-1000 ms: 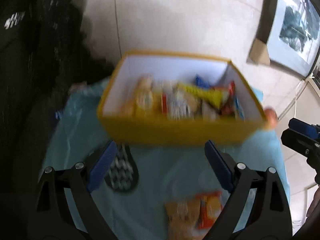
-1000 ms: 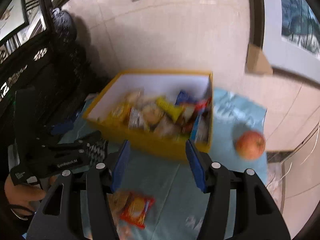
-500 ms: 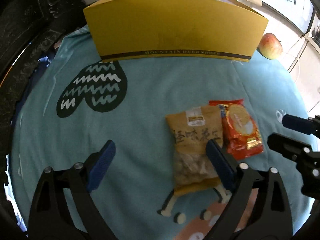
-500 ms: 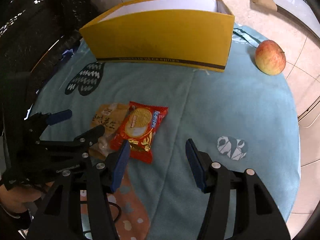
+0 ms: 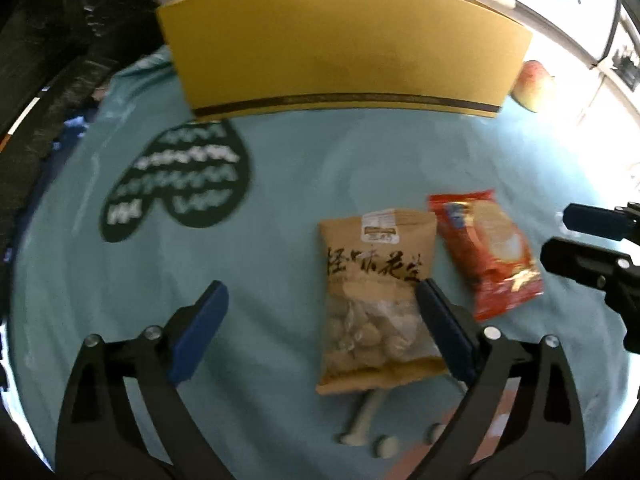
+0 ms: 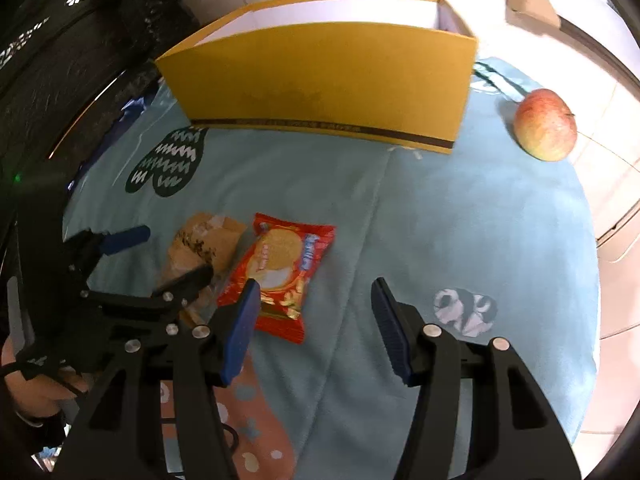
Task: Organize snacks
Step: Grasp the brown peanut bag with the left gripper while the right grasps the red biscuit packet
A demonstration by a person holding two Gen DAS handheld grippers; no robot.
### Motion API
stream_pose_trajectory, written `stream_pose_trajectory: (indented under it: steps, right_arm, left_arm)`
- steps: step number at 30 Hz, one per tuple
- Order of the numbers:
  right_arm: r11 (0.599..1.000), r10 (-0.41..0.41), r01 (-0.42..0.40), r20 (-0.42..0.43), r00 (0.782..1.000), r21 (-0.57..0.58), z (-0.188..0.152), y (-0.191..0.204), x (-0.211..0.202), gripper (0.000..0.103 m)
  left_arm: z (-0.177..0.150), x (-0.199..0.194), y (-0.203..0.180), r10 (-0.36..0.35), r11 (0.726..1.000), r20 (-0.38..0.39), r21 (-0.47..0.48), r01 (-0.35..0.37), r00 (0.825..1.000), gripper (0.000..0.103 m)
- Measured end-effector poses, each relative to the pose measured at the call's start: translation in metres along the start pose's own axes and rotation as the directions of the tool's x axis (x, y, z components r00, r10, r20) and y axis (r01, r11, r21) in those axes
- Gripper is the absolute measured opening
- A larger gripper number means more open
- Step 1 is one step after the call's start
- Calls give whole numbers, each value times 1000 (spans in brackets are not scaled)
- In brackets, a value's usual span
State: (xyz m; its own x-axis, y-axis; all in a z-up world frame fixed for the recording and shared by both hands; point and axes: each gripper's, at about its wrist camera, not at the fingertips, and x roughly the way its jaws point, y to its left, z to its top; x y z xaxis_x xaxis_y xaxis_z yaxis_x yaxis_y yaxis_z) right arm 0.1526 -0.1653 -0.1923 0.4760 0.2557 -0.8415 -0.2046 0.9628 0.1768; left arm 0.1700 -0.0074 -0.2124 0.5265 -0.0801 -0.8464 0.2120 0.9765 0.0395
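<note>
Both tongs hang over a round desk draped in a light blue cloth (image 6: pixel 460 216), and neither grips anything. Left tongs (image 5: pixel 320 322) stand spread wide, blue pads far apart; the brown peanut bag (image 5: pixel 378 304) lies flat on the cloth with its lower half between them, the right-hand pad resting over the bag's edge while the other pad is well clear of it. Right tongs (image 6: pixel 316 306) are parted about halfway, released — only bare cloth shows between the pads, and the red cracker packet (image 6: pixel 282 274) lies just outside the left-hand pad, its lower corner tucked under that pad in the right wrist view. The two packets lie side by side, touching or nearly so, toward the near edge of the desk and left of its middle as the right camera sees it. At the far edge stands the yellow box (image 6: pixel 328 84), open at the top, its white inner wall showing; from this low angle its contents are hidden. An apple (image 6: pixel 546 124) sits on the cloth at the far right edge, just beside the box's right corner but apart from it. A dark heart-shaped print (image 5: pixel 180 178) marks the cloth in front of the box's left end. At the lower left of the right view, a hand (image 6: pixel 36 392) holds the left tool.
</note>
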Motion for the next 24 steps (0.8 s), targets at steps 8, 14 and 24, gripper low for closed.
stream_pose_trajectory:
  steps: [8, 14, 24]
  right_arm:
    - [999, -20, 19, -57, 998, -33, 17, 28, 33, 60]
    - [997, -42, 34, -122, 992, -70, 7, 22, 46, 44]
    - [999, 3, 2, -96, 995, 42, -16, -11, 21, 43]
  left_arm:
    - [-5, -1, 19, 8, 1000, 8, -4, -8, 1000, 95]
    - [-14, -2, 1, -74, 995, 21, 69, 73, 997, 90]
    - [-6, -1, 3, -64, 996, -4, 65, 64, 998, 47]
